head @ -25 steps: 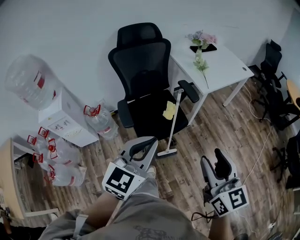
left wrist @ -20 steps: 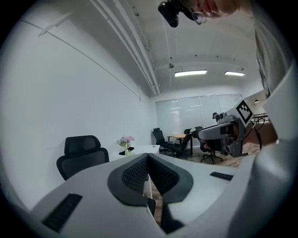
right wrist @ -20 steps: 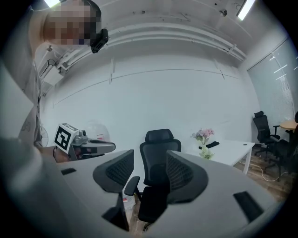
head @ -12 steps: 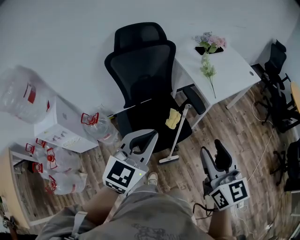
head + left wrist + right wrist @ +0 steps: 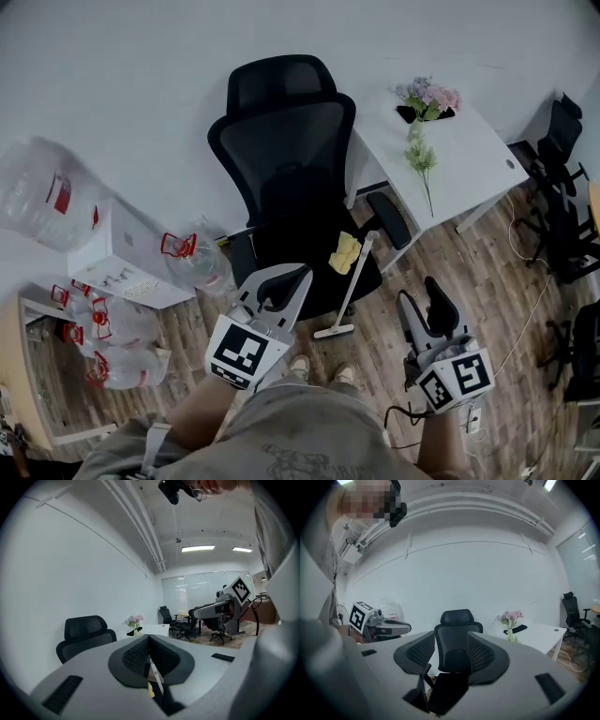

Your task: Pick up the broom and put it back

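Note:
The broom [image 5: 352, 281] is a white stick with a flat white head on the wood floor, and it leans against the seat of the black office chair [image 5: 291, 159]. A yellow cloth [image 5: 344, 251] lies on the seat beside the handle. My left gripper [image 5: 302, 274] hovers just short of the seat's front, fingertips together and empty. Through the slit under its tips in the left gripper view [image 5: 149, 639] I see the broom handle [image 5: 155, 679]. My right gripper [image 5: 424, 302] is held right of the broom head, open and empty. It frames the chair [image 5: 457, 634] in the right gripper view.
A white desk [image 5: 473, 159] with a flower vase [image 5: 427, 98] stands right of the chair. A water dispenser [image 5: 117, 258] and several empty water bottles [image 5: 122, 323] crowd the left. More black chairs [image 5: 562, 206] and a floor cable [image 5: 525, 291] are at the far right.
Both grippers have come closer to the chair and broom, which now sit nearer in the head view. Neither gripper's jaws have changed.

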Demonstrator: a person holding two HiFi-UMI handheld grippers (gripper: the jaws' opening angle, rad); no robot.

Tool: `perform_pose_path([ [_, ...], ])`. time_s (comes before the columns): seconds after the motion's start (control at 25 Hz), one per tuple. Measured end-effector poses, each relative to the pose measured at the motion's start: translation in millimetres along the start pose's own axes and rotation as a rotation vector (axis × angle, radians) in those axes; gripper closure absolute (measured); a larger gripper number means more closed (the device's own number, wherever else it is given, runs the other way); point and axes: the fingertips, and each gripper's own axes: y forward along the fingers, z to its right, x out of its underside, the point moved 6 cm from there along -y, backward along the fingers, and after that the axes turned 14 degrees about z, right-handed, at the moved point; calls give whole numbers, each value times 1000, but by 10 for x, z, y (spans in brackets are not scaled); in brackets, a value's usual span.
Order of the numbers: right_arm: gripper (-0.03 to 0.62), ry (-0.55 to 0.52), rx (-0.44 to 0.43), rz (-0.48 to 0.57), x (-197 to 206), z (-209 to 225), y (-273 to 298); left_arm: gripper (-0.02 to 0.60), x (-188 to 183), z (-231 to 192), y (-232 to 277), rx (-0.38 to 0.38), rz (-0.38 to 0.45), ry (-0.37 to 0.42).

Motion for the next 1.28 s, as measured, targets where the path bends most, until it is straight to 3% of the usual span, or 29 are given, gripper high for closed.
perform_pose_path([
  [0.24, 375, -23, -12, -3, 53, 341, 358, 565, 0, -193, 233, -49, 6, 27],
  [0.52, 335, -57, -18, -71, 380, 687, 913, 565, 170, -449, 603, -69, -22, 61],
  [0.76, 317, -70, 36, -102, 1040, 913, 1203, 565, 579, -553, 786, -74, -90, 34],
  [1.28, 315, 12, 3, -323, 2636, 1057, 1340, 565, 1730, -550, 902, -72, -251, -56],
])
